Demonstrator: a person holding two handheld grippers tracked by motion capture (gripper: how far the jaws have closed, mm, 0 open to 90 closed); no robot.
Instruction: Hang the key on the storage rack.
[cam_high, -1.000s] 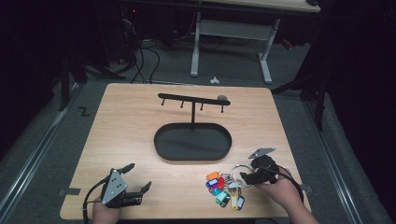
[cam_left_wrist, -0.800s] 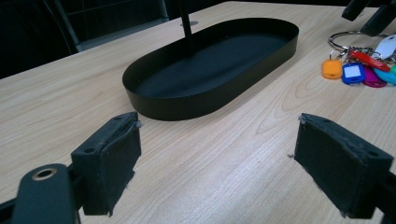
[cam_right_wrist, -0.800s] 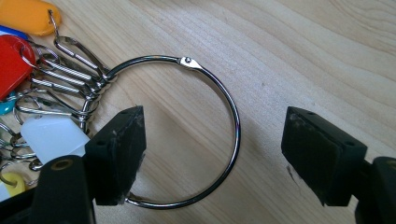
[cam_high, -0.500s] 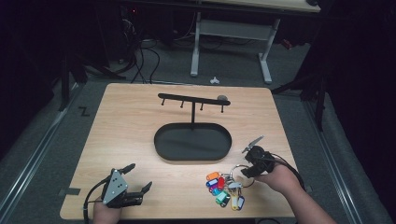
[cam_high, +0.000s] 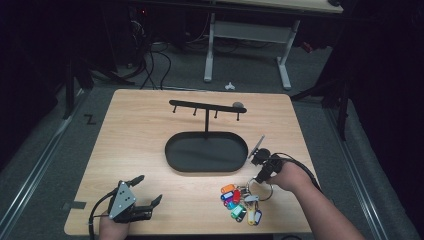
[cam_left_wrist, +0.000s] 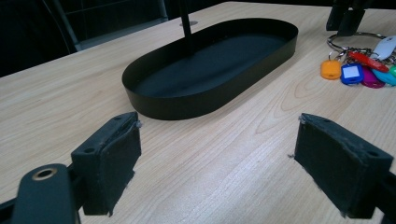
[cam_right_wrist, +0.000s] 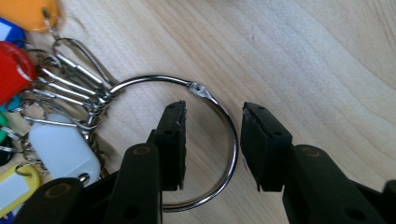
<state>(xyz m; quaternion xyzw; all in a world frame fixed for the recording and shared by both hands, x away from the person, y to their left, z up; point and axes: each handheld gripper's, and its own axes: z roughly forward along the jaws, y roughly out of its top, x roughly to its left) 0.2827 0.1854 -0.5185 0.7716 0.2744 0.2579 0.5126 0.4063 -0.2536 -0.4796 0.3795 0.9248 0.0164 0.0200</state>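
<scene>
A: Where the light wooden table (cam_high: 150, 150) met the person's near edge, what was logged?

B: Item one: left gripper (cam_high: 148, 191), near the front left corner, jaws spread wide with bare tabletop between them. From the left gripper view, its pads (cam_left_wrist: 114, 158) pointed toward the black oval tray (cam_left_wrist: 210, 70).

A: And the right side?

B: Item two: right gripper (cam_right_wrist: 211, 140), lowered over the large metal key ring (cam_right_wrist: 219, 112). Jaws narrowed but not closed; one jaw stood inside the ring, the other outside, the wire passing through the gap. Whether either pad touched the wire, I could not tell.

A: The ring's place?

B: Flat on the table, just in front of the tray's right end. Coloured key tags (cam_high: 239, 202) fanned from it toward the front edge: orange, blue, red, green, yellow, white.

A: Other fixtures?

B: Item three: a black hook bar (cam_high: 205, 106) on a post rising from the tray.
</scene>
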